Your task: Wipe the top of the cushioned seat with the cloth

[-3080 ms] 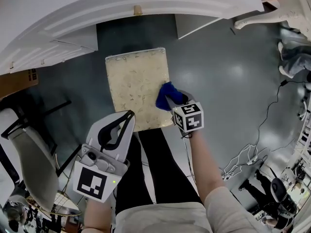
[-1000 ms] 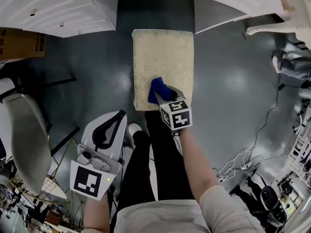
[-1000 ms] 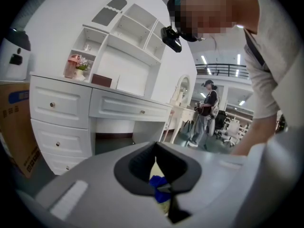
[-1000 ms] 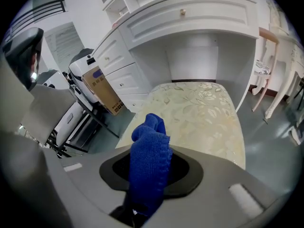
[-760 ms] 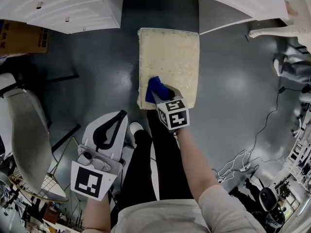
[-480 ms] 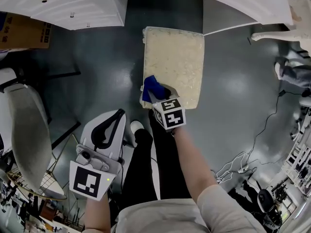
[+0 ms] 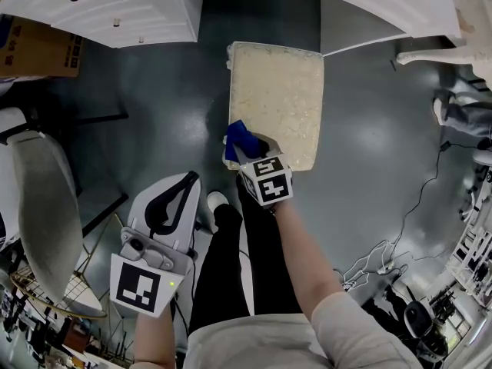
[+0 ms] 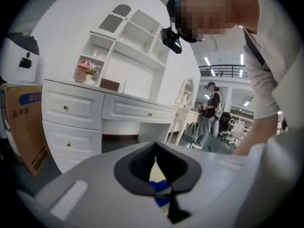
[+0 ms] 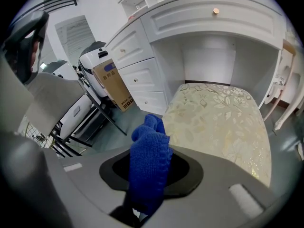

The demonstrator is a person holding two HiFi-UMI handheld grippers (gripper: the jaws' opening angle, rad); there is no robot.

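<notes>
The right tool [image 7: 246,154] is clenched on the blue knitted cloth [image 7: 237,137], which sits at the near left corner of the cream floral rectangular cushioned seat [image 7: 280,91]. The cloth appears to overhang the left edge, and contact with the fabric cannot be confirmed. No mark shows which area has been wiped; the far and right parts probably remain. The left tool [image 7: 192,183] is closed and empty, held near left, clear of the seat. The white drawer unit [image 7: 115,10] stands far left. Nothing obstructs the seat top.

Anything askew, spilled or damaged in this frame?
Nothing stands out: the cushioned seat looks intact, and the right gripper holds the blue cloth at its near left corner.
</notes>
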